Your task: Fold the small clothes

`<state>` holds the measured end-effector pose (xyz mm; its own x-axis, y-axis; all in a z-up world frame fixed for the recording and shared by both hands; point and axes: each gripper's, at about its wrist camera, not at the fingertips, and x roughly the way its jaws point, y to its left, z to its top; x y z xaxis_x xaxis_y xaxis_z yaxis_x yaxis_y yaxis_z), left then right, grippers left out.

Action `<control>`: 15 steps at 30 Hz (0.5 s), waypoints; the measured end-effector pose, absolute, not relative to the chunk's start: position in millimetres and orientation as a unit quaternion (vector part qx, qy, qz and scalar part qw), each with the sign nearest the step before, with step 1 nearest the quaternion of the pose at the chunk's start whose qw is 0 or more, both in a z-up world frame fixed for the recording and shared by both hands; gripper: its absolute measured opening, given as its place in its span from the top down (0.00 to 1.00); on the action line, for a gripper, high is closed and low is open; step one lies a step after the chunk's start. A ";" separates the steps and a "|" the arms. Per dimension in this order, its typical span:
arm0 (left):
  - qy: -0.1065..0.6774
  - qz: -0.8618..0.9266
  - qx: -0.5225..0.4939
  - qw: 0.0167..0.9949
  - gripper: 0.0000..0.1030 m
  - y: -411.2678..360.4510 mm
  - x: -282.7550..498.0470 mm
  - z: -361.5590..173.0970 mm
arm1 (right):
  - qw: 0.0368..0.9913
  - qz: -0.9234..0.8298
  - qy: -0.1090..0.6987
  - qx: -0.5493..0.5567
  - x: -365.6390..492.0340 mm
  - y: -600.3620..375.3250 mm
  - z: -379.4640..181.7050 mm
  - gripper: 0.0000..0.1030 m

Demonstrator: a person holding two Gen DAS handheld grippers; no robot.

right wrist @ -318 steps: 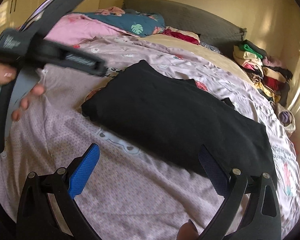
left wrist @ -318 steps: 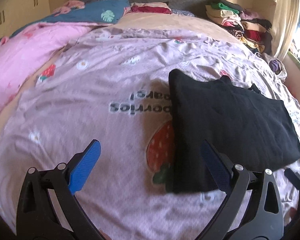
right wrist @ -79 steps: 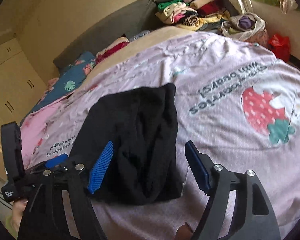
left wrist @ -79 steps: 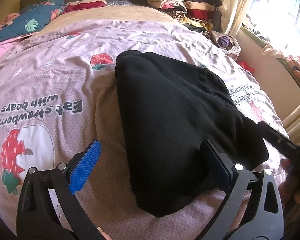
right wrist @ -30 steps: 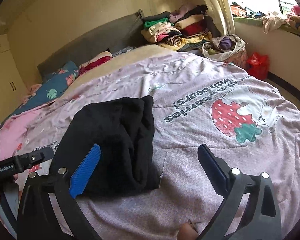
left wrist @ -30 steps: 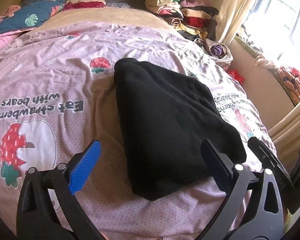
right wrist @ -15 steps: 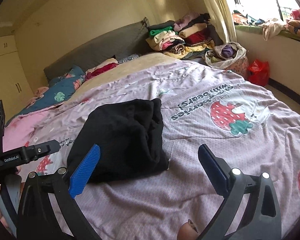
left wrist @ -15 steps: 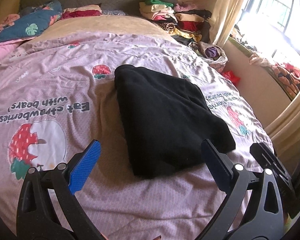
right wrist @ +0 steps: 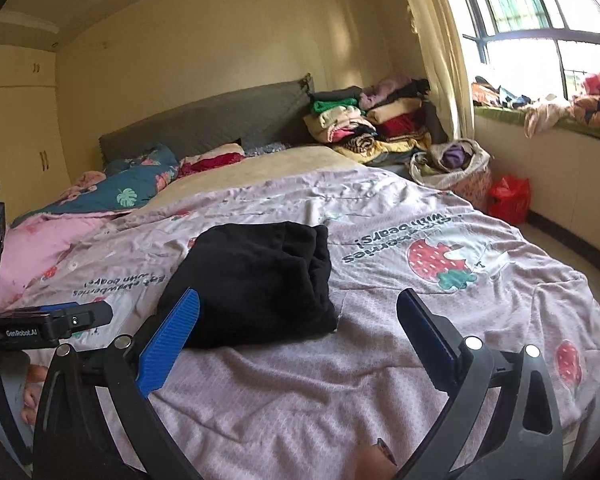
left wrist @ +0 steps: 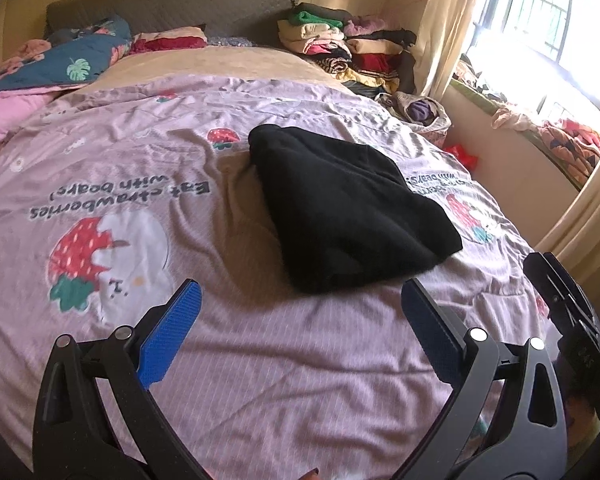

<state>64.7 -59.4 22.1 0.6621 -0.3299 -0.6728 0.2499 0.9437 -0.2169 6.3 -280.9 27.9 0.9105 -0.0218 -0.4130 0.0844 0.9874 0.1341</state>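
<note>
A black garment (left wrist: 348, 208) lies folded into a compact bundle on the pink strawberry-print bedspread (left wrist: 140, 184); it also shows in the right wrist view (right wrist: 256, 276). My left gripper (left wrist: 300, 312) is open and empty, held back above the near side of the bed, apart from the garment. My right gripper (right wrist: 298, 324) is open and empty, also raised off the bed in front of the garment. The left gripper's body (right wrist: 48, 324) shows at the left edge of the right wrist view.
A pile of folded clothes (left wrist: 340, 48) stands at the bed's far right corner by the headboard (left wrist: 168, 4). Pillows and a pink quilt (left wrist: 40, 76) lie at the far left. A bag of laundry (right wrist: 452, 168) and a red bag (right wrist: 508, 196) sit on the floor by the window.
Both grippers have let go and pulled back and up from the folded black garment, which now looks smaller and farther away. It lies still on the bed.
</note>
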 end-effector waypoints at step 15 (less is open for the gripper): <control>0.390 -0.150 -0.040 0.908 0.09 -36.5 30.3 -6.2 | 0.964 -0.033 0.261 0.021 -10.6 -250.3 -2.7 0.04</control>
<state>30.3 -36.5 -6.2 0.6507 -0.3033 -0.6962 0.2404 0.9519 -0.1900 -10.6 -250.3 -2.7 0.8612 -0.0523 -0.5055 0.0740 0.9970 0.0229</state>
